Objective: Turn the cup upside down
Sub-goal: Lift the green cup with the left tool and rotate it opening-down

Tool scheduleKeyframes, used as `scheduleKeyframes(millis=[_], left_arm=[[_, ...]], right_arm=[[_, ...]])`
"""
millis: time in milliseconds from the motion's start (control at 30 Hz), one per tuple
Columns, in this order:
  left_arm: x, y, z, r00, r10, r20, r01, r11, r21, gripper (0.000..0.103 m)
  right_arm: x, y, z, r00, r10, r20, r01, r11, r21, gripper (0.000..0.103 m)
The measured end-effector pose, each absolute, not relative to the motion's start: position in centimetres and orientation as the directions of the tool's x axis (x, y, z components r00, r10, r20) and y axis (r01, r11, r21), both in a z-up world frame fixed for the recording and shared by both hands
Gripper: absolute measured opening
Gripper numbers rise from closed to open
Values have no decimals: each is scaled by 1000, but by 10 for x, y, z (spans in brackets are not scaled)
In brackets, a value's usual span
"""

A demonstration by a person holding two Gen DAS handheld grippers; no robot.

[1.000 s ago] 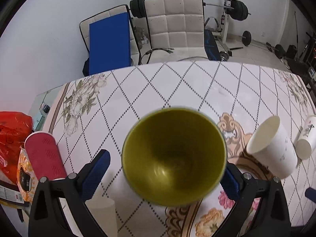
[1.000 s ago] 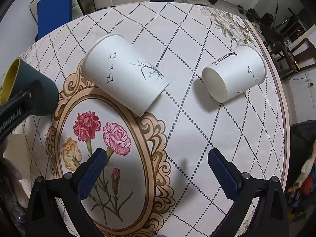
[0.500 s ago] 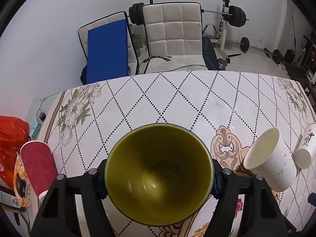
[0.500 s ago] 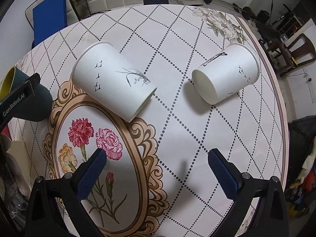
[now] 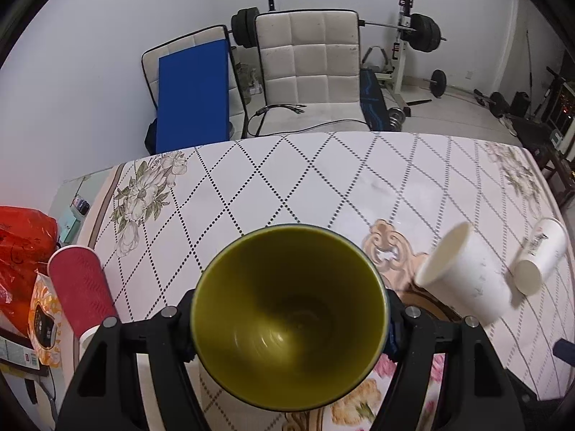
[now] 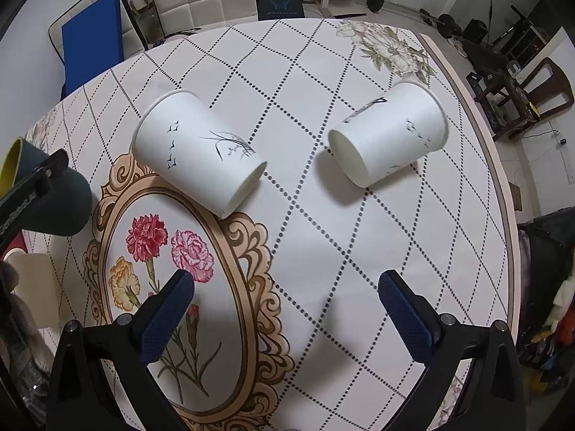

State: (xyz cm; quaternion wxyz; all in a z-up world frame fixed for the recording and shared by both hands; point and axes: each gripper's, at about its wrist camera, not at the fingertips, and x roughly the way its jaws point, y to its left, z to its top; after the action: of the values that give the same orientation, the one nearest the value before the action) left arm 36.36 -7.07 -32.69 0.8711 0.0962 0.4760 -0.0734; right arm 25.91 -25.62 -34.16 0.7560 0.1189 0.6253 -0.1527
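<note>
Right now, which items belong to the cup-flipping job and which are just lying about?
In the job:
- green cup, clamped by the left gripper
- right gripper, open above the table

Lying about:
- two white paper cups on their sides
- red cup
- orange bag

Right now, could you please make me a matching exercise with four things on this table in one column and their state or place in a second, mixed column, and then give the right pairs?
Things:
1. dark cup with yellow inside
2. red ribbed cup
3. white cup with grass drawing
4. right claw

States:
A. open, holding nothing
B. lying on its side across the ornate frame print
C. clamped in the left claw
D. at the table's left edge, beside the orange bag

Pairs: 1-C, 2-D, 3-B, 4-A
</note>
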Motion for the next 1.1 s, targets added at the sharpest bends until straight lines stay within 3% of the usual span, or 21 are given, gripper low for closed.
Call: scheduleKeyframes(millis=[633, 800, 933, 1100], left_arm=[[205, -72, -279, 429, -22, -903, 292, 949, 116, 68], [160, -80, -286, 300, -48, -953, 330, 942, 57, 68], [138, -82, -306, 95, -66, -993, 335, 942, -31, 68], [140, -87, -336, -86, -46, -995, 300, 951, -70, 68]], right_arm=[[142, -262, -307, 172, -43, -984, 307, 952, 12, 103], [108, -261, -305, 171, -24, -985, 281, 959, 25, 103], [80, -263, -309, 157, 2, -988, 266, 963, 44, 103], [57, -272, -317, 124, 14, -992, 262, 964, 46, 103]])
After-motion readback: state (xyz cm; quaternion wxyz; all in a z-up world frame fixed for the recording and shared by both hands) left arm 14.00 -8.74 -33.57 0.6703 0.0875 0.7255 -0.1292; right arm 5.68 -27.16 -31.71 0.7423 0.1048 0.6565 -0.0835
